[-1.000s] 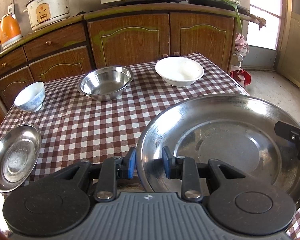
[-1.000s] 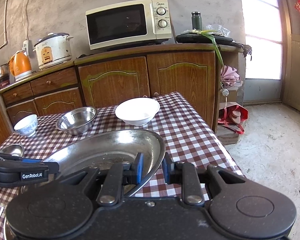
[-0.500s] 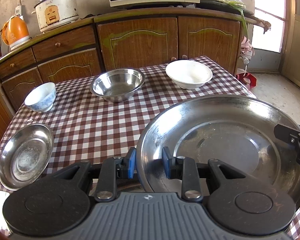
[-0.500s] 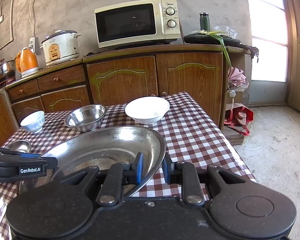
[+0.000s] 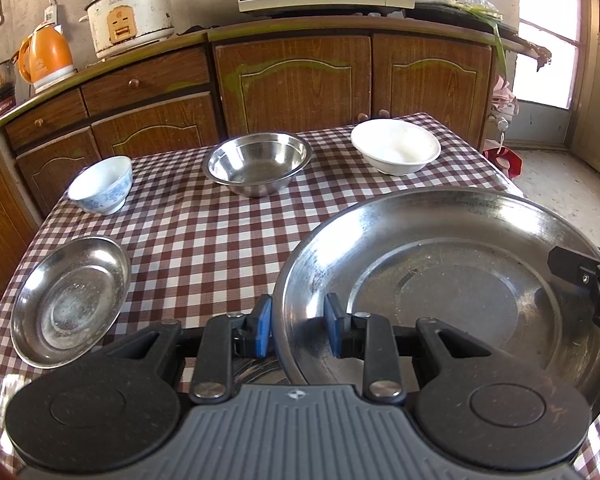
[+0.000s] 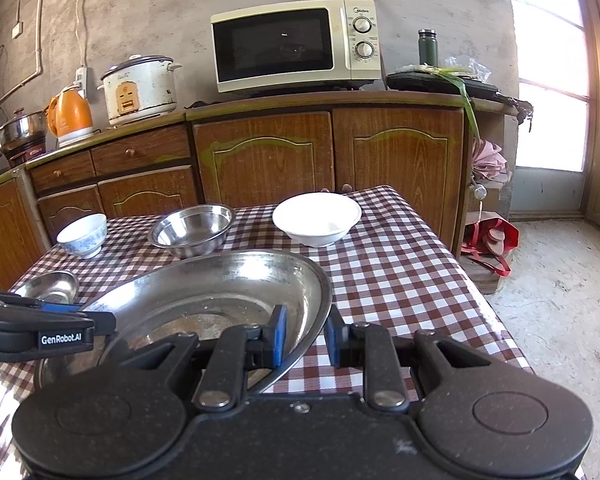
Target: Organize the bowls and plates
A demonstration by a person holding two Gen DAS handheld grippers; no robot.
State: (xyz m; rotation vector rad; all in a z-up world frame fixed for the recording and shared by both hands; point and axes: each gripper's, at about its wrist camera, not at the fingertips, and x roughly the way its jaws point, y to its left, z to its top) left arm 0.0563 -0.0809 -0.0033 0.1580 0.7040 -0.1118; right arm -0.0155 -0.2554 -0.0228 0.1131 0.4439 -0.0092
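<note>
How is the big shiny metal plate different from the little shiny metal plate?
The big round steel plate is far wider than the little round steel plate. The big one is gripped at its rim by the left gripper and the right gripper; the little one lies untouched on the checked tablecloth. Both are shallow, round and empty.

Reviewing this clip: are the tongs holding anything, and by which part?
Both hold the large steel plate by its rim: left tongs on its near-left edge, right tongs on the opposite edge.

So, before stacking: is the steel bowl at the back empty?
Empty. The steel bowl shows only its bare, shiny inside in both views.
</note>
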